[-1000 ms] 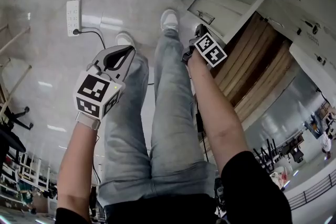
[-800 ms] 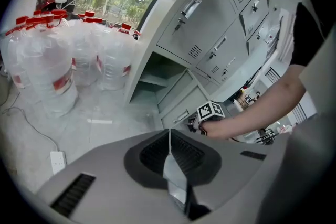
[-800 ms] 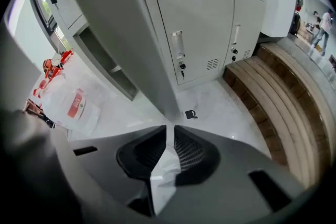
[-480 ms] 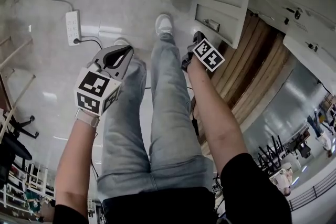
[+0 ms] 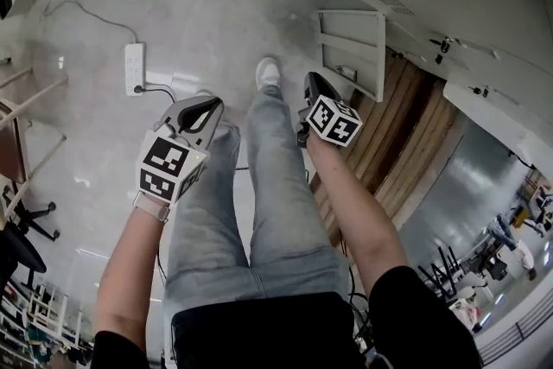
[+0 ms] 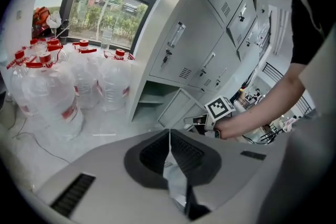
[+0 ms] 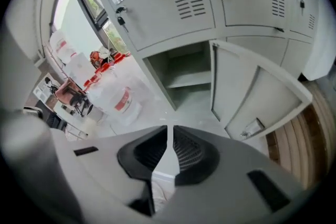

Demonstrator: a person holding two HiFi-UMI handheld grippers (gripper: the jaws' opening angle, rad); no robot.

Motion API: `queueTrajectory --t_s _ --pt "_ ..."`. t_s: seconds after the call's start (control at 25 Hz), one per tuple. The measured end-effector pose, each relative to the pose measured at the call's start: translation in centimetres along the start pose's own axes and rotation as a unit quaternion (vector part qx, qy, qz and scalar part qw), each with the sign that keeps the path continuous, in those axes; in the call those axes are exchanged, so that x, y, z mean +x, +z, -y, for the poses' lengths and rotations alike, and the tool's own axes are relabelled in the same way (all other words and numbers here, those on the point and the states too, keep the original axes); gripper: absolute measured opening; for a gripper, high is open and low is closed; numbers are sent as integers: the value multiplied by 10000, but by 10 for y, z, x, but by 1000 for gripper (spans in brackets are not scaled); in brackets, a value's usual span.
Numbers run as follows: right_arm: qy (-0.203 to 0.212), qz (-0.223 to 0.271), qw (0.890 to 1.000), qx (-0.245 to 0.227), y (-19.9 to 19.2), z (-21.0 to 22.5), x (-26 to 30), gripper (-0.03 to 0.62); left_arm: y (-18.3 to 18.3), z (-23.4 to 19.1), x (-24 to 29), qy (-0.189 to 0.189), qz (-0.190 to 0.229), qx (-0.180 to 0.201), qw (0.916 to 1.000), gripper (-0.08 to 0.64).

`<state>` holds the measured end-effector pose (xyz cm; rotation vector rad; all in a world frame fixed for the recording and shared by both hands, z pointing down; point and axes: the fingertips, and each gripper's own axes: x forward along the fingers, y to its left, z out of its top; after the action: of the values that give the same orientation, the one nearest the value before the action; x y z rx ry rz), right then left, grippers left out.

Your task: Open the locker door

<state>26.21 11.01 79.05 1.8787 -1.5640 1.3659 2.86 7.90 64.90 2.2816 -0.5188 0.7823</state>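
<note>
— How do our tongs stand?

— On the left tongs [image 5: 207,104] we have the jaws pressed together at the tips, with nothing between them. On the right tongs [image 5: 309,80] the jaws are closing. A thin slit shows between them, and nothing sits in it.

— And the door?

— The grey metal locker door [image 5: 354,52] stands swung open, near the right tongs. It is ahead of their jaws and a little to the right, not touching them. Straight ahead of those jaws we see the open grey locker compartment [image 7: 184,78] with a shelf inside.

— Anything we can read?

— Little. The clear plastic water bottles with red caps [image 6: 113,81], ahead and left of the left tongs, carry red labels, but the print is too small for us. Each tongs' cube bears black-and-white square markers [image 5: 164,164].

— What else lies near?

— A white power strip [image 5: 135,69] with a black plug in it, on the floor ahead and left of the left tongs. Pale wooden planks [image 5: 415,143] lie to the right of the right tongs.
</note>
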Motion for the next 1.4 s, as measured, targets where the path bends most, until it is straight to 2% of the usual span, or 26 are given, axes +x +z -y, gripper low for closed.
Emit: queueTrajectory --t_s 0.28,0.64,0.84,1.04,1.2,1.4 --pt "938 399 9927 -651 59 -97 -55 51 48 20 -46 168 350 98 9992 25" --pt "1936 938 9720 -947 127 -202 -166 48 115 57 -130 432 1055 149 9934 25" --pt "2322 1304 9565 -1189 173 -242 -225 48 166 71 -184 696 1541 301 9851 25" --pt "2709 1778 9328 -1579 216 -282 -290 46 214 90 -236 924 2108 430 9722 25" --pt "3142 2075 9034 -2051 248 -318 -334 46 250 105 -264 973 2491 567 9619 25" --pt "3531 2474 8676 -2477 283 -352 -384 46 295 127 -299 1048 2927 912 9461 25"
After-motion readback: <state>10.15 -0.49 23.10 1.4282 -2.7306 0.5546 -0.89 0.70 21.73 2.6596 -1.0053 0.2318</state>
